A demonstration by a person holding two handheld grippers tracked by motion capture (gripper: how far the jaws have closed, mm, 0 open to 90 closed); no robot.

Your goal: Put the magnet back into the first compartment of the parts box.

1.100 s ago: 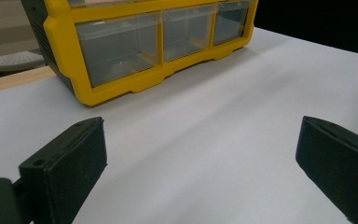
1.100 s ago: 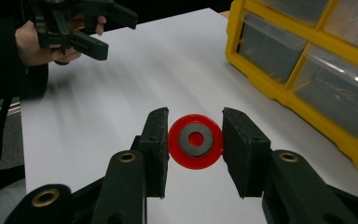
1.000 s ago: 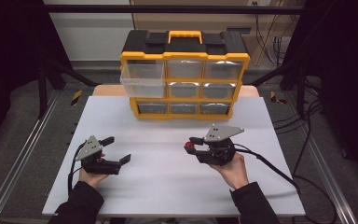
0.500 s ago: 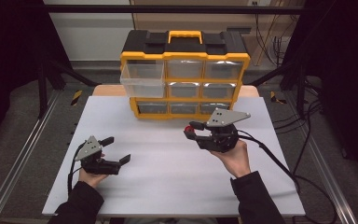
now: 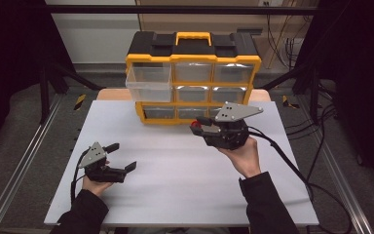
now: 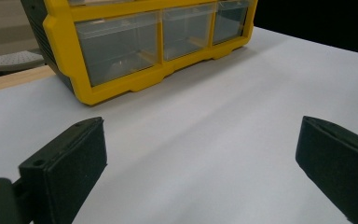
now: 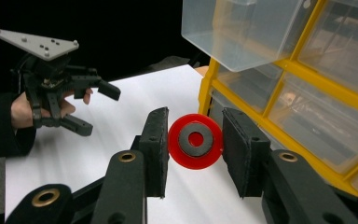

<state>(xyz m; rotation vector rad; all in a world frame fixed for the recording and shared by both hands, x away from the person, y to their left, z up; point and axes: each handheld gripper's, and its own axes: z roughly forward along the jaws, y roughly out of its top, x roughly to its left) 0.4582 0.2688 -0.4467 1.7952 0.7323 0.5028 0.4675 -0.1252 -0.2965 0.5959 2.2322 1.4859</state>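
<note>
My right gripper [image 5: 199,126] hangs above the white table [image 5: 175,190], in front of the bottom row of a yellow and black drawer cabinet [image 5: 193,51]. It is shut on a small red wheel [image 5: 195,127] with a grey ring at its hub. In the right gripper view the wheel [image 7: 196,157] sits pinched between both black pads [image 7: 156,140]. The cabinet's top-left clear drawer [image 5: 149,83] is pulled out, and in the right gripper view this drawer [image 7: 242,32] is above and beyond the wheel. My left gripper [image 5: 122,156] rests low at the table's front left, open, with nothing between its pads [image 6: 65,163].
The cabinet's other clear drawers [image 5: 193,93] are pushed in. The left gripper view looks at the bottom row of drawers [image 6: 121,44] across bare table. Cables trail off the right side of the table [image 5: 292,161]. Metal rails [image 5: 19,170] and dark floor flank the table.
My right gripper has risen with the red wheel and moved toward the cabinet front. The left gripper has stayed where it was, still open.
</note>
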